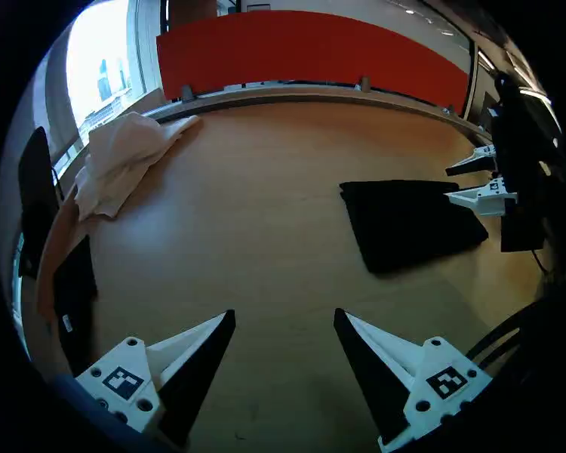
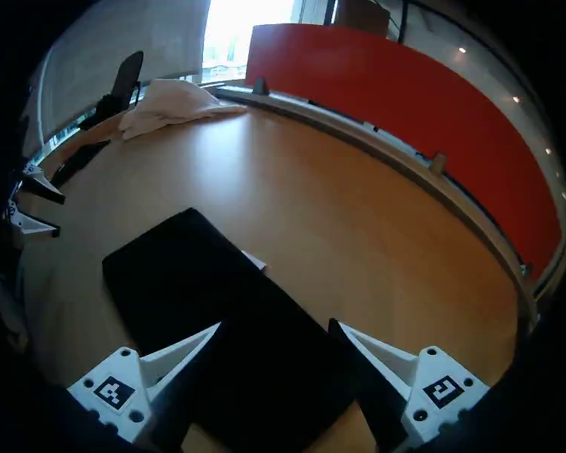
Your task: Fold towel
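Beneath the right gripper [image 2: 275, 325], jaws wide, lies the black towel [image 2: 200, 294], lengthwise toward upper left; left gripper [image 1: 283, 311], equally wide, sits farther off.

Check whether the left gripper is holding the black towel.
No, the left gripper is open over bare table, apart from the black towel.

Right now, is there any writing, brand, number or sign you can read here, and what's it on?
None can be read.
On the left gripper and right gripper: black-and-white square markers, no letters.
On the black towel: a small white tag at its edge, too small to read.
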The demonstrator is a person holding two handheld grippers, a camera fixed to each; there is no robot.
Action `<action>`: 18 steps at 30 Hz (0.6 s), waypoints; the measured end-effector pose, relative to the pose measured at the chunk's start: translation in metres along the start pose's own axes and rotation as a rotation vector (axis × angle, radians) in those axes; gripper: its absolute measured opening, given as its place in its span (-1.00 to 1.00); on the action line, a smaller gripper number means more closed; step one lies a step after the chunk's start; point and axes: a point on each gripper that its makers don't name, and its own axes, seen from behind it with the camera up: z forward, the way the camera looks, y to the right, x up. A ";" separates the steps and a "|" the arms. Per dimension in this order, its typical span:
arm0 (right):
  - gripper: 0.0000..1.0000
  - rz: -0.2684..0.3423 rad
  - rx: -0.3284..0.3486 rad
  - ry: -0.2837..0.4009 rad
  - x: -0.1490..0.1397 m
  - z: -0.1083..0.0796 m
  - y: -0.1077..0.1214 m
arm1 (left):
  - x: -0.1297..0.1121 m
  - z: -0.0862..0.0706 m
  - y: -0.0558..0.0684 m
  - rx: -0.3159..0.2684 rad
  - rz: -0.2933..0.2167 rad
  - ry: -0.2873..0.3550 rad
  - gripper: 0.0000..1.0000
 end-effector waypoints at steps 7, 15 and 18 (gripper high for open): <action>1.00 0.018 -0.007 -0.004 -0.021 -0.016 0.001 | 0.000 -0.002 0.000 0.004 -0.003 0.005 0.95; 1.00 0.041 -0.016 -0.018 -0.045 -0.034 0.004 | -0.001 -0.004 0.000 0.004 -0.002 0.008 0.94; 1.00 0.047 -0.020 -0.025 -0.054 -0.040 0.005 | -0.001 -0.005 0.000 0.006 -0.001 0.009 0.94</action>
